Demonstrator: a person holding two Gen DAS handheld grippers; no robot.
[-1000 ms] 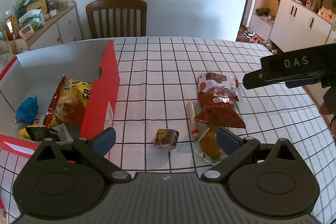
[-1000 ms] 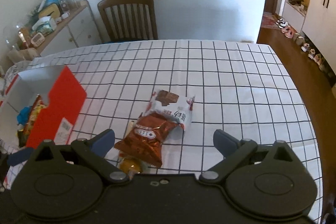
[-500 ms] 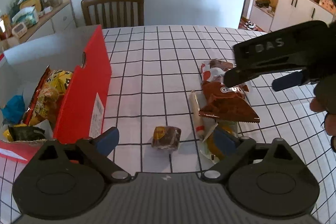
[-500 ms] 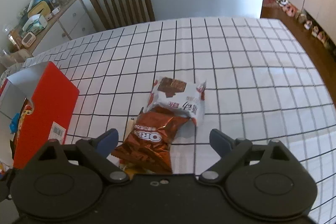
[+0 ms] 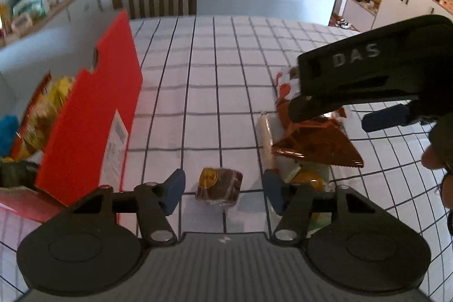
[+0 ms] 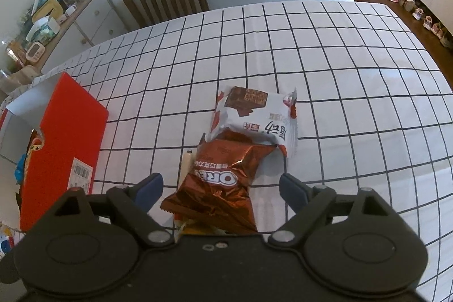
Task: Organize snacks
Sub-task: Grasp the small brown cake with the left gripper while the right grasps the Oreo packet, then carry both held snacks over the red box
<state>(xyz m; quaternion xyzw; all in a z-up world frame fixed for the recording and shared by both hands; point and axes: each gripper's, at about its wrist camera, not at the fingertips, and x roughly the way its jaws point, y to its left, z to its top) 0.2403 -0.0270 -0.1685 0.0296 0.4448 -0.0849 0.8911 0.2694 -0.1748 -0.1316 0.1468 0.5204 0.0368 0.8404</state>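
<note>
Tongs first: the left tongs (image 5: 223, 190) are closing around the small brown wrapped cake (image 5: 219, 184), which lies on the bench (image 5: 198, 92) between the blue pads with a gap on each side, so nothing is grasped yet. A second ago these jaws stood much wider and higher above the cake; the narrowing and the drop suggest the pick-up of this piece is about to complete. The right tongs (image 6: 220, 187) are also closing, more slowly, and have come down over the brown Oreo packet (image 6: 218, 186), whose body lies between the pads without being pressed; these too are released for now. Just beyond the Oreo packet, touching and partly under it, lies the white wafer packet (image 6: 254, 115); beside its left edge lies a pale sausage stick (image 6: 186, 166), and a yellow-orange snack (image 5: 307, 180) shows under its near end. Well left of the Oreo packet stands the red box (image 6: 61, 137), already holding a yellow snack bag (image 5: 45, 109). Judging by this, both pieces go there next.
</note>
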